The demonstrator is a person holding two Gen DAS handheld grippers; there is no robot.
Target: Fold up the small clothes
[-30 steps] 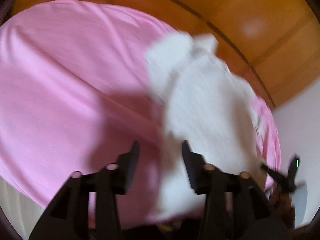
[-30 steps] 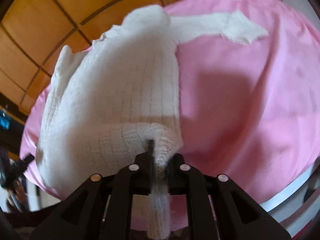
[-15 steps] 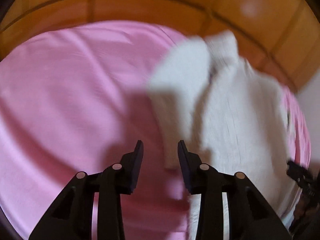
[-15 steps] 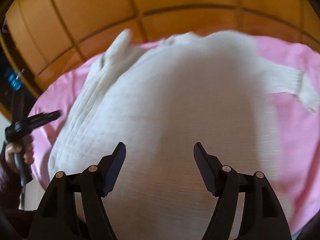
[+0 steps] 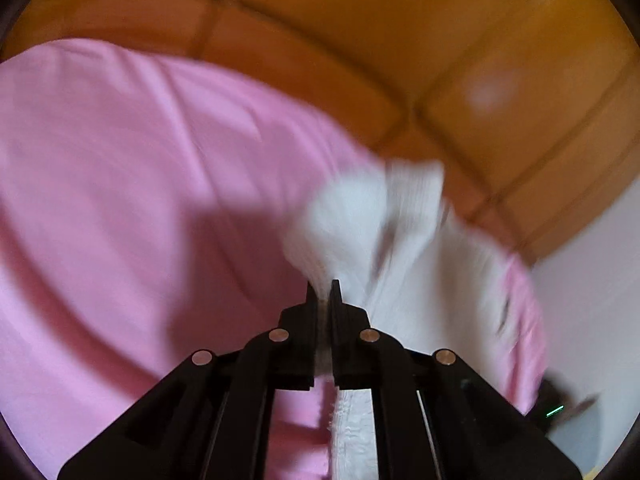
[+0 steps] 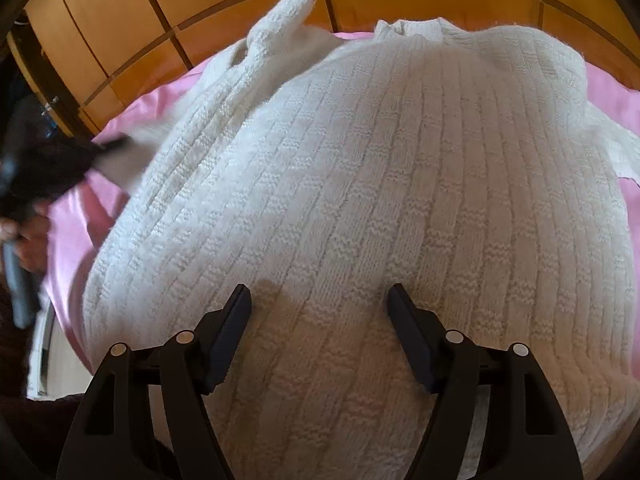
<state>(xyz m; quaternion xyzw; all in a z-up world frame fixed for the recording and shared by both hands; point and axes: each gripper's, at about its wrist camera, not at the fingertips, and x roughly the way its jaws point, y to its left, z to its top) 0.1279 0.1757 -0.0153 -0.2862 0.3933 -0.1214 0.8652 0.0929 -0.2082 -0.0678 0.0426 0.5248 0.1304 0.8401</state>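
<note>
A small white knit sweater (image 6: 380, 184) lies on a pink sheet (image 5: 140, 200). In the left wrist view my left gripper (image 5: 324, 288) is shut on the sweater's left sleeve (image 5: 368, 220), which bunches up from the jaws; the picture is blurred by motion. In the right wrist view my right gripper (image 6: 320, 300) is open and empty, just above the sweater's ribbed body near its hem. The left gripper also shows in the right wrist view (image 6: 108, 146), blurred at the sweater's left edge.
The pink sheet (image 6: 132, 112) covers the surface. An orange wood-panelled wall (image 6: 240, 0) stands behind it and a pale wall (image 5: 592, 300) is at the right. The person's left hand (image 6: 24, 240) is at the left edge.
My right gripper let go of the sweater's hem, opened and stayed over its body. My left gripper, open before, closed on the left sleeve.
</note>
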